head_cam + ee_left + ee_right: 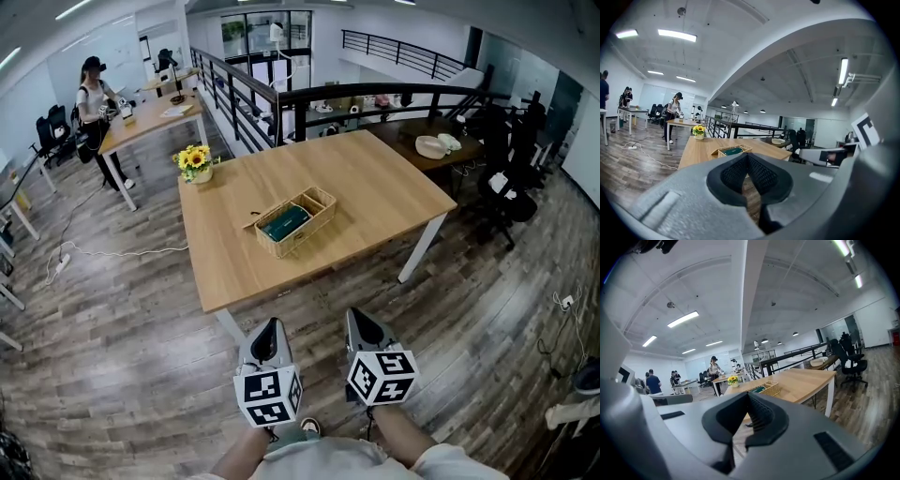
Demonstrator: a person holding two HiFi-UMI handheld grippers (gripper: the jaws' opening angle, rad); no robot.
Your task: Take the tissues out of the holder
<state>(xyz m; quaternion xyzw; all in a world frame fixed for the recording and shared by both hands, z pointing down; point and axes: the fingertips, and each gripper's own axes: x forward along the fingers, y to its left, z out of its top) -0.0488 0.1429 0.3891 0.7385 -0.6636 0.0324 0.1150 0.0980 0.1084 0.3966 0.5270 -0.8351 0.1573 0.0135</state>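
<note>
The woven basket (319, 211) is tan, the tissue pack (285, 222) dark green, the table (375, 187) pale wood, the flowers (194, 157) yellow.

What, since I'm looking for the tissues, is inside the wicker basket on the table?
A dark green pack lies flat inside the wicker basket and fills most of it. Anything beneath the pack is covered, and so is the basket's floor.
</note>
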